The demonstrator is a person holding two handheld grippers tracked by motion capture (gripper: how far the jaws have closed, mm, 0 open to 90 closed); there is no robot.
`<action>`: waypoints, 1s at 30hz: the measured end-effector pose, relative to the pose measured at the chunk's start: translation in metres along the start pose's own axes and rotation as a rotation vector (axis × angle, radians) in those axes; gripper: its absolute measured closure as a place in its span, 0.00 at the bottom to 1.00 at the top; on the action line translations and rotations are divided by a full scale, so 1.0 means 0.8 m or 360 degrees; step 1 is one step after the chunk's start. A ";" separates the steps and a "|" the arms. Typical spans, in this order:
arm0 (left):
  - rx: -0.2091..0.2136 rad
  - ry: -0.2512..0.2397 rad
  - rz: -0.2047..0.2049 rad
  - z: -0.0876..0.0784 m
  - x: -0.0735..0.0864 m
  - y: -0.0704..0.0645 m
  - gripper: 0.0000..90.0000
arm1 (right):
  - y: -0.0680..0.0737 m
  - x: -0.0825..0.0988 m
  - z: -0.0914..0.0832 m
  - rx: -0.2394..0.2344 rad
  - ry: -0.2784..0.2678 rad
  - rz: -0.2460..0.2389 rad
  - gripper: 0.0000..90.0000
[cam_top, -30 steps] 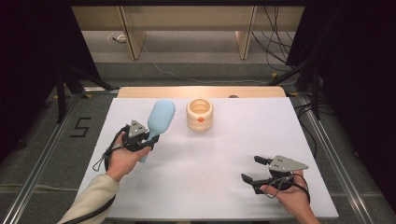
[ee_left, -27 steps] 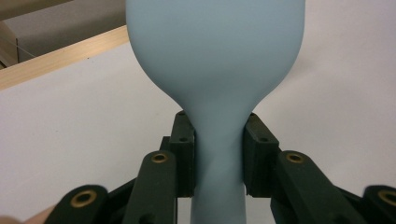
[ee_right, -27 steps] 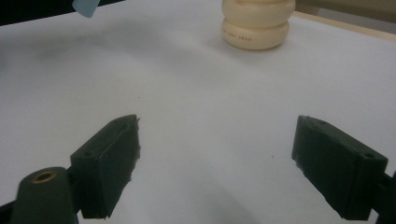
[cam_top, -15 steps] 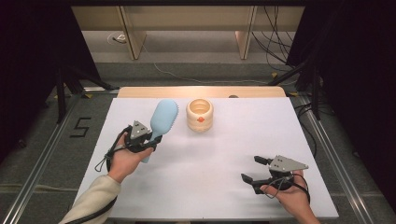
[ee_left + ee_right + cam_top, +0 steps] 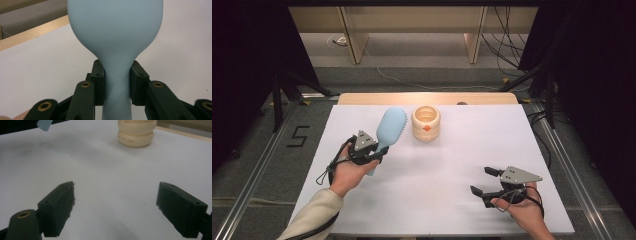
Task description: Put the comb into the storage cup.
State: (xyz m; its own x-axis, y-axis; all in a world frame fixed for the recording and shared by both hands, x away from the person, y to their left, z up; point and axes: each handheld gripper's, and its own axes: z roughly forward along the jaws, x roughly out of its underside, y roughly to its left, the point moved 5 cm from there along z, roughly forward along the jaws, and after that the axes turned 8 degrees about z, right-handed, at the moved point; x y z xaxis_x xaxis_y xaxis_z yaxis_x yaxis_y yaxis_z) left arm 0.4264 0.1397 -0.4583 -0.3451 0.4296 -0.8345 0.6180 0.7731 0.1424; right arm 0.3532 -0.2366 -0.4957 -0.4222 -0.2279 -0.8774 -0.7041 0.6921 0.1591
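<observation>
A pale blue brush [image 5: 388, 130] with a broad head and a narrow handle is held off the white table [image 5: 452, 165] at the left. My left gripper [image 5: 373, 152] is shut on its handle, and in the left gripper view both pads squeeze the brush handle [image 5: 117, 85] below the wide brush head [image 5: 115, 27]. A cream ribbed cup [image 5: 426, 123] with a small orange mark stands at the back middle. My right gripper [image 5: 484, 181] rests near the front right, open with nothing between its fingers. In the right gripper view the cream cup [image 5: 136, 132] stands far ahead of the right gripper [image 5: 116, 205].
The white sheet covers a wooden tabletop whose bare edge [image 5: 427, 98] runs along the back. Metal rails and dark stands flank the table, and cables [image 5: 507, 30] lie on the floor behind. A "5" marking [image 5: 298, 136] is on the floor at left.
The left gripper and the brush have drifted slightly toward the back right. The right gripper has stayed still.
</observation>
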 end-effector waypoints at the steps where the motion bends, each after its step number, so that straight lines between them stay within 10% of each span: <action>1: 0.0001 0.0000 0.0000 0.000 0.000 0.000 0.77 | 0.000 0.000 0.000 0.0000 0.0000 0.0001 0.18; 30: 0.0060 -0.0037 0.0038 0.002 -0.010 -0.022 0.77 | -0.001 0.000 0.000 0.0013 -0.0004 0.0004 0.18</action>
State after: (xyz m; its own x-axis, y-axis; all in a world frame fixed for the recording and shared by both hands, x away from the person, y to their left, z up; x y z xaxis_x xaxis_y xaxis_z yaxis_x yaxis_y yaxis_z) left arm 0.4194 0.1214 -0.4551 -0.3136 0.4363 -0.8434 0.6524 0.7444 0.1425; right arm 0.3541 -0.2372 -0.4959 -0.4226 -0.2244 -0.8781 -0.6984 0.6981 0.1577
